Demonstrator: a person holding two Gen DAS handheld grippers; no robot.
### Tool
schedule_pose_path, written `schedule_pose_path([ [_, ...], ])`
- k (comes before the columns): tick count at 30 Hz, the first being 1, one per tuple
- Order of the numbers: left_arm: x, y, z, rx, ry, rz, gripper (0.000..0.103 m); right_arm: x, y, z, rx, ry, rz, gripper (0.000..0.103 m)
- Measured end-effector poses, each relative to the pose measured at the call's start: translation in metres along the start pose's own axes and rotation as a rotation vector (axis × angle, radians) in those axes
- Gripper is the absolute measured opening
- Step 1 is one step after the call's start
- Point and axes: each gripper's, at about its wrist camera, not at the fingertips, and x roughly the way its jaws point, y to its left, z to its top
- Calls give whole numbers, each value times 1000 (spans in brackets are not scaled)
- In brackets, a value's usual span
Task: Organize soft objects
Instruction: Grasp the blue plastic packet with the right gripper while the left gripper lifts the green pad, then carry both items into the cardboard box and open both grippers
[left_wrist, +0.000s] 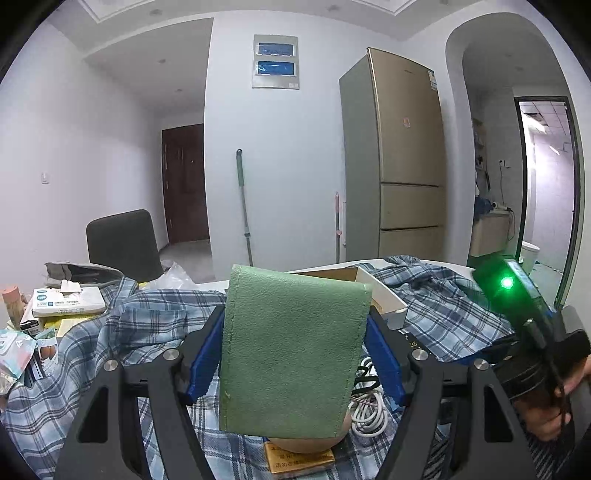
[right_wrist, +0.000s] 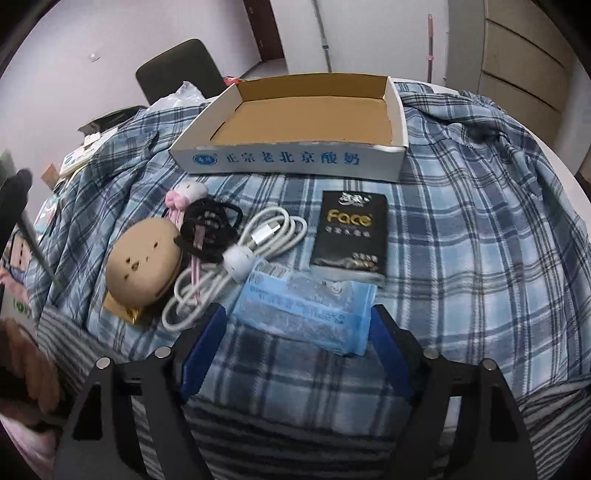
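My left gripper (left_wrist: 295, 354) is shut on a green felt-like pouch (left_wrist: 291, 347) and holds it upright above the plaid cloth. A tan round soft toy (left_wrist: 310, 441) shows just under the pouch, and also in the right wrist view (right_wrist: 142, 262). My right gripper (right_wrist: 297, 339) is open, with a blue tissue pack (right_wrist: 306, 308) lying between its fingertips on the cloth. An open cardboard tray (right_wrist: 291, 158) stands behind. Black hair ties (right_wrist: 208, 229), a pink plush charm (right_wrist: 184, 194), a white cable (right_wrist: 236, 258) and a black Face pack (right_wrist: 351, 232) lie in front of the tray.
A blue plaid cloth (right_wrist: 480, 221) covers the table. A gold packet (left_wrist: 299, 461) lies under the tan toy. Boxes and packets (left_wrist: 66, 302) crowd the table's left side. A dark chair (left_wrist: 123, 243) stands behind. A fridge (left_wrist: 402, 155) is at the back right.
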Motion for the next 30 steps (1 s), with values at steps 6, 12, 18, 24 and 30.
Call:
schedule_pose_path([
  [6, -6, -4, -1, -6, -15, 7, 74, 9, 8, 8, -9, -11, -56, 82],
  [12, -6, -3, -2, -11, -9, 5, 74, 2, 21, -6, -189, -47, -127, 76],
  [18, -7, -6, -3, 4, -14, 15, 74, -25, 20, -10, -250, -157, -100, 74],
  [24, -11, -7, -3, 12, -38, 24, 74, -47, -5, -15, -149, -307, -12, 74],
  [30, -26, 0, 5, -35, -92, 30, 74, -75, 3, -15, -179, -449, -12, 74],
])
